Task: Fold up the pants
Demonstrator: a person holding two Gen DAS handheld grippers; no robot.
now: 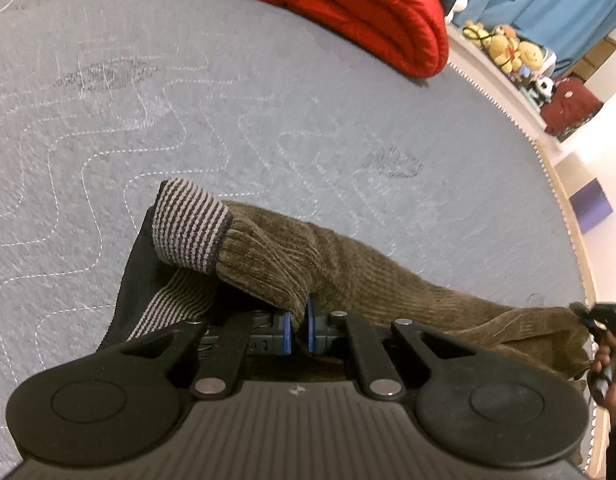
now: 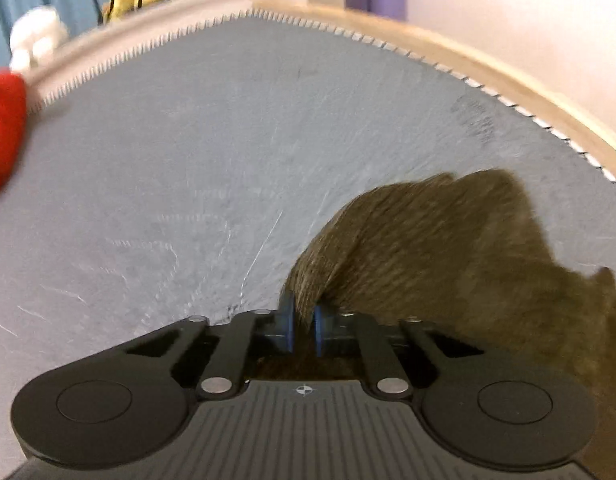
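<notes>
Brown corduroy pants (image 1: 348, 276) with a grey-and-black striped waistband (image 1: 192, 228) lie across the grey quilted mattress (image 1: 188, 120). My left gripper (image 1: 299, 330) is shut on a fold of the brown cloth just beside the waistband. In the left wrist view the right gripper (image 1: 588, 322) shows at the far right edge, held by a hand (image 1: 610, 364), at the pants' other end. In the right wrist view the right gripper (image 2: 304, 330) is shut on a bunched edge of the pants (image 2: 448, 256), which spread away to the right. That view is blurred.
A red quilted blanket (image 1: 360, 12) lies at the far side of the mattress, also seen as a red blanket (image 2: 4, 128) at the left. Plush toys (image 1: 508, 48) and a dark red bag (image 1: 568, 106) sit beyond the mattress edge (image 1: 564, 200). A purple box (image 1: 590, 202) stands on the floor.
</notes>
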